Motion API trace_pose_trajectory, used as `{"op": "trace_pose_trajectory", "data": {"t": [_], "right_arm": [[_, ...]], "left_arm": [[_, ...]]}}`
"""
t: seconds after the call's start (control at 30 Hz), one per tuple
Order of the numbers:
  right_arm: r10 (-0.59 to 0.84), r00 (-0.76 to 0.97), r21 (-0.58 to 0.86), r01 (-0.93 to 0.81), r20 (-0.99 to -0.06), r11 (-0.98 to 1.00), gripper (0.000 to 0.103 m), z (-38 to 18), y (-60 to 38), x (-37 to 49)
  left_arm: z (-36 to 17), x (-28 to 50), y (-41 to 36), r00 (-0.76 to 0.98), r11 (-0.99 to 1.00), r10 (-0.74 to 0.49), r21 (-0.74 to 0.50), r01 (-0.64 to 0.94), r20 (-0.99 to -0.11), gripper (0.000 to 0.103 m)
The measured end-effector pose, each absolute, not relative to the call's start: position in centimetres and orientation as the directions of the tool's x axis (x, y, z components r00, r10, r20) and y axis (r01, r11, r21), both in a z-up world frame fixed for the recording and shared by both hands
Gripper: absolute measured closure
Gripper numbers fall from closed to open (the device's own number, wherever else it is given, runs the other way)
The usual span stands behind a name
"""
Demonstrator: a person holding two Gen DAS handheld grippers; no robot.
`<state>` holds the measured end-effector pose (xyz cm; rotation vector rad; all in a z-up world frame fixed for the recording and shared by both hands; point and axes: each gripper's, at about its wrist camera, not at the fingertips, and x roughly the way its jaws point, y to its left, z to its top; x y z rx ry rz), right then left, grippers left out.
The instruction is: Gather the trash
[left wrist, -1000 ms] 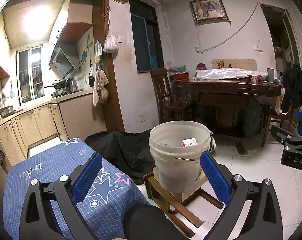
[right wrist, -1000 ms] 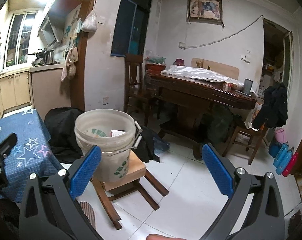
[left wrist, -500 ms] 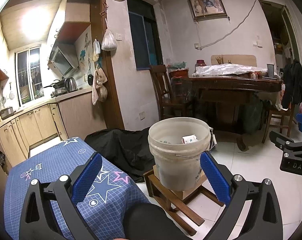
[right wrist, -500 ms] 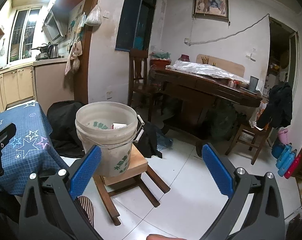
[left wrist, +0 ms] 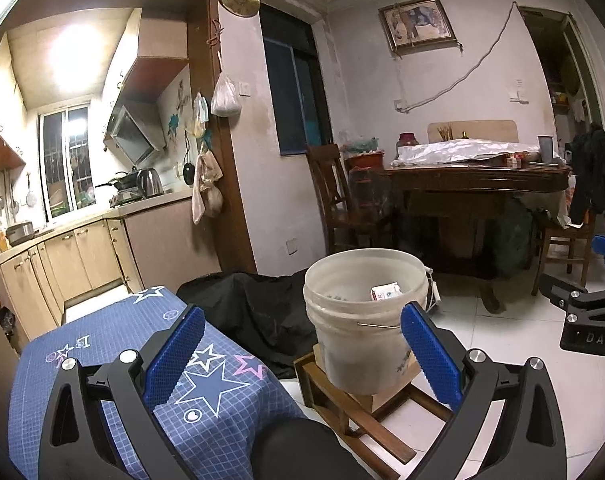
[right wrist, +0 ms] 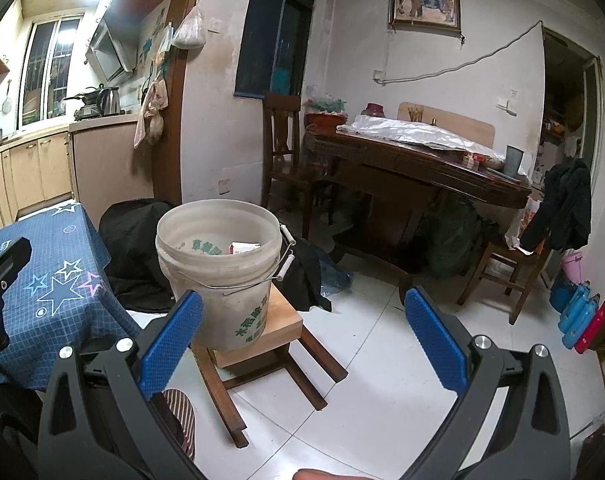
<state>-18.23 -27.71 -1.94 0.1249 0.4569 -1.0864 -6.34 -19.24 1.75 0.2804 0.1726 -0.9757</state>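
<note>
Left wrist view: the bucket [left wrist: 362,320] is parked on a small wooden stool [left wrist: 354,408] dead ahead of the left gripper [left wrist: 302,356], with a small carton [left wrist: 385,292] already dropped inside. Nothing is held; both the left and the right gripper [right wrist: 302,344] are spread wide. Looks like a between-pieces moment, so more trash has to be spotted next, none obvious on the blue star cloth [left wrist: 114,364] off to the left.

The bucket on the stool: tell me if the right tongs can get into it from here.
Probably yes. The bucket is open-topped, nothing covers its mouth, and the right tongs are open and empty with clear air between. The small box inside leaves room.
</note>
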Motion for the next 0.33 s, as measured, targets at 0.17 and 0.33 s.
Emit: {"op": "trace_pose_trajectory", "data": {"t": [0.17,0.33], "right_arm": [[-0.823,0.382,-0.121,0.875,-0.421,0.468,0.005,-2.03,-27.70,-18.09],[-0.820,0.381,-0.125,0.873,-0.426,0.471,0.005,-2.21,-27.54,-17.75]], "left_arm": [[1.69,-5.89,-19.56,0.547,0.526,-0.779,0.154,0.836,-0.306,0.005],[1.71,-5.93,-19.71,0.540,0.515,-0.782,0.163,0.841,-0.312,0.005]]}}
